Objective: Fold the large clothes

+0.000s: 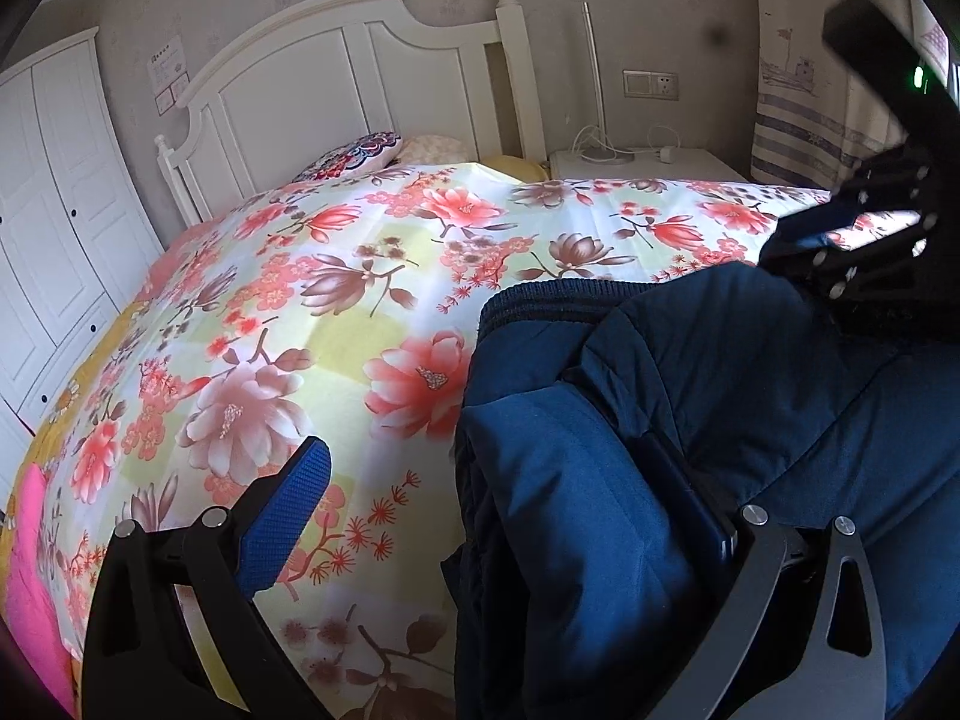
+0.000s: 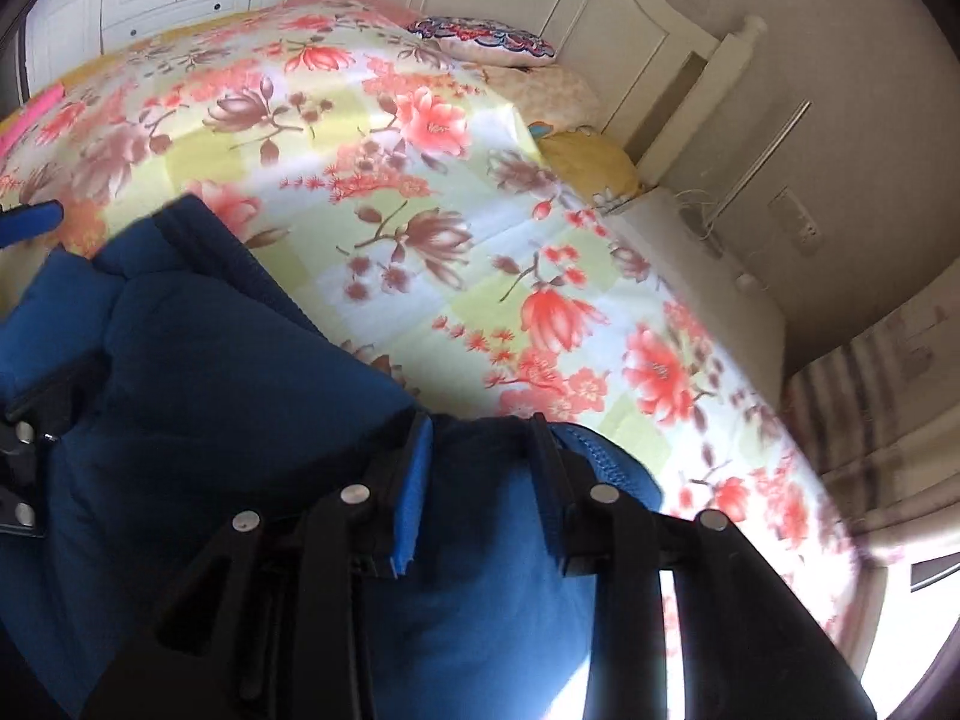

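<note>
A dark blue padded jacket (image 1: 690, 408) lies bunched on the flowered bedspread (image 1: 336, 312), at the right of the left wrist view. My left gripper (image 1: 498, 498) is open: its left blue pad (image 1: 288, 516) is over the bedspread, its right finger is sunk in the jacket's folds. My right gripper (image 2: 480, 480) has jacket fabric (image 2: 228, 372) bunched between its fingers, with a blue pad (image 2: 414, 498) showing at the left. The right gripper's body also shows in the left wrist view (image 1: 864, 228), at the jacket's far side.
The bed has a white headboard (image 1: 336, 72) with pillows (image 1: 354, 157) against it. A white nightstand (image 1: 648, 165) with a lamp and cables stands beside it. White wardrobe doors (image 1: 54, 228) are at the left, a curtain (image 1: 804, 60) at the right. Something pink (image 1: 30, 588) lies at the bed's near left edge.
</note>
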Available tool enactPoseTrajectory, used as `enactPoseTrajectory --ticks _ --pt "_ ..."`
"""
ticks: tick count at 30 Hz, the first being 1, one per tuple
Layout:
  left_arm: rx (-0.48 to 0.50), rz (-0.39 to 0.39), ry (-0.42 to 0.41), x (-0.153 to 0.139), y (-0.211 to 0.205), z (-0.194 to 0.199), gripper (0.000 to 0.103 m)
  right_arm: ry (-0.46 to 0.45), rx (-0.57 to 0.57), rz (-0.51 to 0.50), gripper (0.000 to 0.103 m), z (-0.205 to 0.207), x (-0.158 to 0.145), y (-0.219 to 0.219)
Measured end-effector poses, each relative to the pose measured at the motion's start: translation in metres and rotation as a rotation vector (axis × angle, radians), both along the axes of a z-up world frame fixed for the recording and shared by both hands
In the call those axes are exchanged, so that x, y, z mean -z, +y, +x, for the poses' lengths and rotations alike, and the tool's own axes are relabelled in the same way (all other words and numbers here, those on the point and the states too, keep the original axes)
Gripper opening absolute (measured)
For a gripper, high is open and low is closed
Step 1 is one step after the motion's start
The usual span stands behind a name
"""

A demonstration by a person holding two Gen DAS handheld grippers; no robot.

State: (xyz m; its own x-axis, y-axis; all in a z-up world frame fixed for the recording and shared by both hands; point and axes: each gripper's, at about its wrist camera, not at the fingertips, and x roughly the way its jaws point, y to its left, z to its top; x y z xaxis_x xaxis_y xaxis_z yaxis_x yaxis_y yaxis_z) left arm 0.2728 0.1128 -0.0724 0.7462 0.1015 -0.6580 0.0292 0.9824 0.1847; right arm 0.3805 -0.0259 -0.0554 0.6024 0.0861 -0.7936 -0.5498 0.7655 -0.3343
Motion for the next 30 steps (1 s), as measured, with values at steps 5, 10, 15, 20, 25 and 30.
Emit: enactPoseTrajectory --ticks 5,10,15,20,25,30 --pt "0.0 -0.014 0.0 0.001 0.002 0.0 0.099 -0.049 -0.039 0.108 0.033 -0.034 -0.034 0.01" --pt "-0.013 0.022 0.015 -0.006 0.005 -0.003 0.099 0.034 -0.042 -0.022 0.03 -0.028 0.018 0.036" --pt "-0.055 0.047 -0.096 -0.059 0.012 -0.074 0.098 0.04 -0.037 -0.018 0.03 -0.026 0.019 0.032" --pt "0.034 0.1 -0.102 -0.054 -0.012 -0.119 0.099 0.014 -0.021 -0.031 0.029 -0.028 0.022 0.037" --pt "0.039 -0.153 0.048 -0.005 0.021 -0.101 0.099 -0.024 0.009 0.023 0.049 -0.046 -0.002 0.021" --pt "0.086 -0.362 0.156 0.001 0.049 -0.09 0.099 0.072 0.098 0.458 0.095 -0.092 -0.033 -0.064"
